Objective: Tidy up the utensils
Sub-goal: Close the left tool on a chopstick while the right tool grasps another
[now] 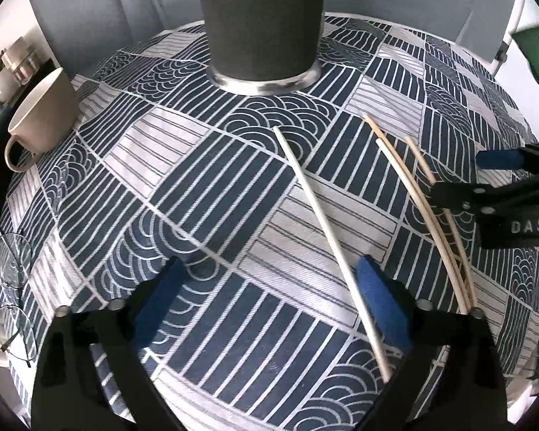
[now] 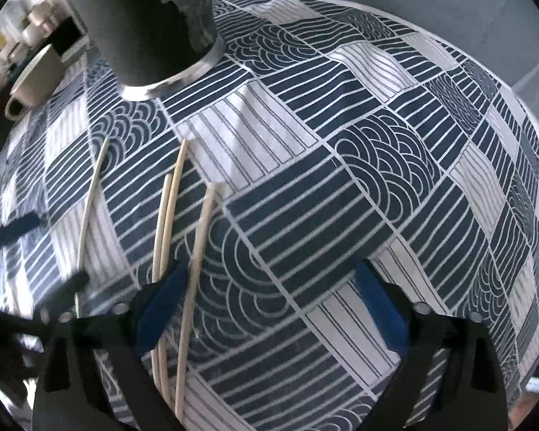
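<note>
A white chopstick [image 1: 319, 215] lies slantwise on the patterned tablecloth [image 1: 204, 186]. It sits just inside the right pad of my left gripper [image 1: 269, 269], whose jaws stand wide and do not press on it. Three wooden chopsticks [image 1: 424, 208] lie further right, under my right gripper [image 1: 456, 177]. In the right wrist view, one wooden chopstick [image 2: 197, 251] runs between the jaws of my right gripper [image 2: 271, 269], close to the left pad. Two more [image 2: 169, 208] pass under that pad. This gripper is open too. The white chopstick [image 2: 90, 208] and my left gripper [image 2: 50, 251] show at the left.
A tall dark tumbler with a steel base [image 1: 262, 18] [image 2: 143, 18] stands at the far side of the table. A beige mug [image 1: 43, 111] [image 2: 36, 79] sits at the left edge. A pair of eyeglasses [image 1: 14, 287] lies near the front left edge.
</note>
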Motion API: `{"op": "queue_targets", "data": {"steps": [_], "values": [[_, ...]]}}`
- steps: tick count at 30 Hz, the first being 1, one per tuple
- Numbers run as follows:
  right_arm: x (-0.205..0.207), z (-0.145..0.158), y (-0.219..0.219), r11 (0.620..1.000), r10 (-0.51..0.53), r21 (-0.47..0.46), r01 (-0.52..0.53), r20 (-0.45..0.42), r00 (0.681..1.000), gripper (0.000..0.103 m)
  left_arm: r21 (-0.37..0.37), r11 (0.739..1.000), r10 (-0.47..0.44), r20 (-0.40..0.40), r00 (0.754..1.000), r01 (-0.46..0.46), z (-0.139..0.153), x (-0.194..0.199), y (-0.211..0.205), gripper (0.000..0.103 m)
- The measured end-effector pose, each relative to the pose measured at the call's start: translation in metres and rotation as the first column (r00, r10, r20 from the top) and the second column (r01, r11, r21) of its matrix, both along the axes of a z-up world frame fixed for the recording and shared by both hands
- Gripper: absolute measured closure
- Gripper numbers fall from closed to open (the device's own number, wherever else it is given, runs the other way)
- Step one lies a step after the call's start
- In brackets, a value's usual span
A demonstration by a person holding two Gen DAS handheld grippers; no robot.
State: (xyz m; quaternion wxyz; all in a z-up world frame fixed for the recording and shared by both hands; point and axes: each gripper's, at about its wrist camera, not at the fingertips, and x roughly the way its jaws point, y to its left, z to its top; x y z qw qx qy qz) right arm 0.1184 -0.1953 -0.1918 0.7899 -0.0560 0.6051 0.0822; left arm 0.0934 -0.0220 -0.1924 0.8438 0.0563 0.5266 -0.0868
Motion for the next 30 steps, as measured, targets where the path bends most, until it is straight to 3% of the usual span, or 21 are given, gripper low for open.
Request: {"op": "queue_targets", "data": {"steps": [2,4,5,6,7,11,16,30], "values": [[-0.007,0.007,-0.003,1.000,0.013,0.003,-0.013,-0.001,1.000,0.066,-0.004,1.000,0.002,0.003,1.000,-0.002,0.004,0.000,0.004,0.034],[-0.011,0.009,-0.006,1.000,0.013,-0.001,-0.013,-0.015,1.000,0.093,-0.009,1.000,0.000,-0.003,1.000,0.000,0.008,0.002,0.008,0.062],[-0.012,0.009,-0.008,1.000,0.013,-0.008,-0.014,-0.023,1.000,0.096,-0.009,1.000,-0.006,-0.015,1.000,0.006,0.009,0.003,0.010,0.069],[-0.011,0.010,-0.010,1.000,0.009,-0.005,-0.009,-0.030,1.000,0.097,-0.012,1.000,-0.011,-0.034,0.999,0.010,0.010,0.005,0.012,0.088],[-0.011,0.010,-0.013,1.000,-0.004,0.000,0.004,-0.042,0.999,0.098,-0.021,1.000,-0.011,-0.056,0.998,0.010,0.011,0.007,0.014,0.098],[-0.005,0.010,-0.028,0.995,-0.060,0.078,0.069,-0.110,0.992,0.099,-0.080,0.995,0.044,-0.125,0.991,-0.054,0.011,0.013,0.028,0.099],[0.002,0.021,-0.036,0.987,-0.071,0.135,0.085,-0.108,0.992,0.099,-0.089,0.993,0.061,-0.160,0.985,-0.075,0.014,0.020,0.032,0.099],[0.050,0.091,-0.006,0.980,0.010,0.198,-0.019,0.049,0.999,0.098,-0.148,0.982,0.113,-0.027,0.993,-0.116,0.101,0.058,0.047,0.099]]}}
